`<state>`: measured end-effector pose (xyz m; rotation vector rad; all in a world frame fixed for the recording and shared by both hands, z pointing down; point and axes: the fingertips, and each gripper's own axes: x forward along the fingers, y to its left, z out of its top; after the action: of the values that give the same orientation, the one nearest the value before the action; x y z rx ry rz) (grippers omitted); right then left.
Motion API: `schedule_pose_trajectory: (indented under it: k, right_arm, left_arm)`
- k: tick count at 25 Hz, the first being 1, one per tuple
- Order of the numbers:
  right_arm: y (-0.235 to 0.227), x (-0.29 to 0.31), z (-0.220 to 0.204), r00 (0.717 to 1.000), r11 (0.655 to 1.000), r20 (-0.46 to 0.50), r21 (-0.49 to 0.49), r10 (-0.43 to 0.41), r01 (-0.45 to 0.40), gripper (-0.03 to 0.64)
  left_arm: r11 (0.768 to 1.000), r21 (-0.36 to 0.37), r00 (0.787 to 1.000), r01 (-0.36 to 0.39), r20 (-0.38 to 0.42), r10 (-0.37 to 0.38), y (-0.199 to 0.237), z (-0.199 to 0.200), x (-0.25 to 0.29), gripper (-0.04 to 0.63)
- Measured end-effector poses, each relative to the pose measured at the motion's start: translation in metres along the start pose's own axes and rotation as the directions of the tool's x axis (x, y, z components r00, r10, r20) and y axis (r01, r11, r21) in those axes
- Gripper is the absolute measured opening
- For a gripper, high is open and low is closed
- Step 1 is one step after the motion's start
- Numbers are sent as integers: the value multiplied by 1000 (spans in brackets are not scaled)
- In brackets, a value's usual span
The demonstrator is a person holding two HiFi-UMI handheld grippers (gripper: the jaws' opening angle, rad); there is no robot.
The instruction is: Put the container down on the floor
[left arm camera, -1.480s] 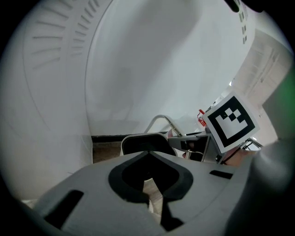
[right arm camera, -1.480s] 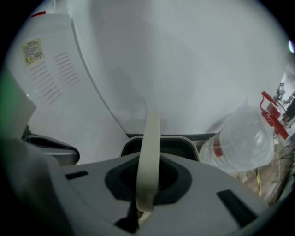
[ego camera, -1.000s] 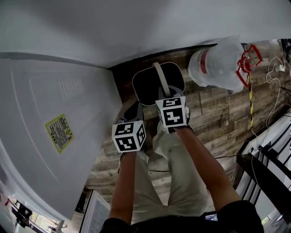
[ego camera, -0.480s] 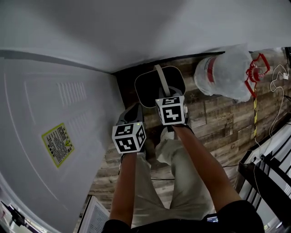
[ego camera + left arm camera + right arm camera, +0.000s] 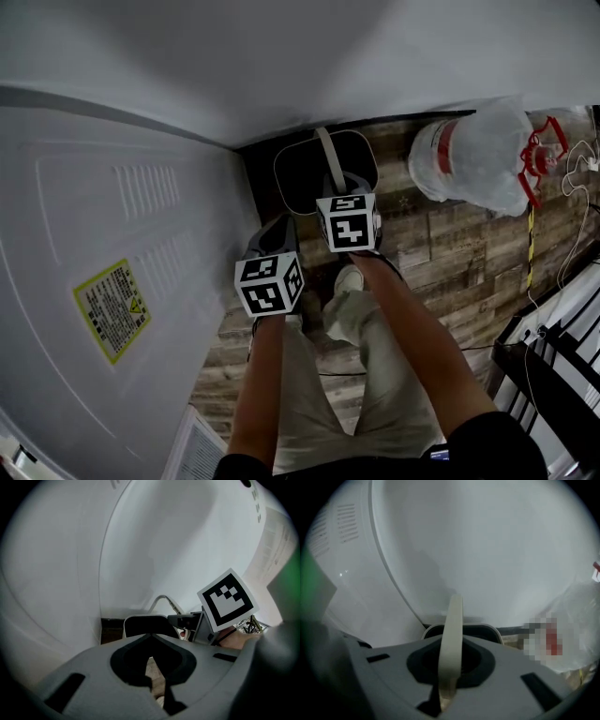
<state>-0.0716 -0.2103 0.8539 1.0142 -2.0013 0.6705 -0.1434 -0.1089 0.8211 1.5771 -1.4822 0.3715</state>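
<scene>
The container [image 5: 309, 171] is a dark bucket with a pale rim and a pale strap handle [image 5: 324, 150]. It sits low in the corner between the white wall and the white appliance; whether it touches the floor I cannot tell. My right gripper [image 5: 337, 186] is shut on the handle [image 5: 452, 639], which runs up between its jaws over the container's rim [image 5: 490, 630]. My left gripper [image 5: 275, 230] hangs beside it, nearer the person, with its tips together and nothing between them. The left gripper [image 5: 151, 662] view shows the container [image 5: 145, 626] ahead and the right gripper's marker cube [image 5: 228, 601].
A white appliance panel [image 5: 112, 262] with a yellow label fills the left. A clear plastic bag [image 5: 478, 155] with red inside lies on the wooden floor [image 5: 441, 244], next to a red clamp [image 5: 542, 155]. A black rack [image 5: 553, 356] stands right. The person's shoe [image 5: 349, 279] is below the container.
Both grippers have sunk toward the floor, and the container has gone down with the right one. The right gripper's grip on the handle is unchanged.
</scene>
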Motion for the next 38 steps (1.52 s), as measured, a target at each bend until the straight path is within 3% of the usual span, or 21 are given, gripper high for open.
schedule_pose_trajectory:
  k: [12, 21, 27, 33, 38]
  right_arm:
    - [18, 15, 6, 999, 999, 33, -53, 11, -9, 31]
    - [6, 13, -1, 999, 1000, 42, 23, -4, 3, 31]
    - [-4, 9, -6, 1000, 1000, 26, -1, -15, 15, 31]
    - [-21, 7, -22, 999, 997, 3, 67, -39, 38, 31]
    - [-31, 3, -32, 999, 997, -14, 66, -50, 51, 31]
  left_arm:
    - [1000, -11, 1000, -16, -1, 16, 11, -17, 8, 17]
    - [1000, 3, 1000, 4, -26, -4, 4, -21, 15, 17]
    - [999, 37, 1000, -14, -23, 15, -5, -22, 20, 17]
    - [998, 59, 999, 9, -43, -7, -16, -26, 29, 17]
    - [997, 79, 997, 18, -79, -12, -22, -37, 33, 17]
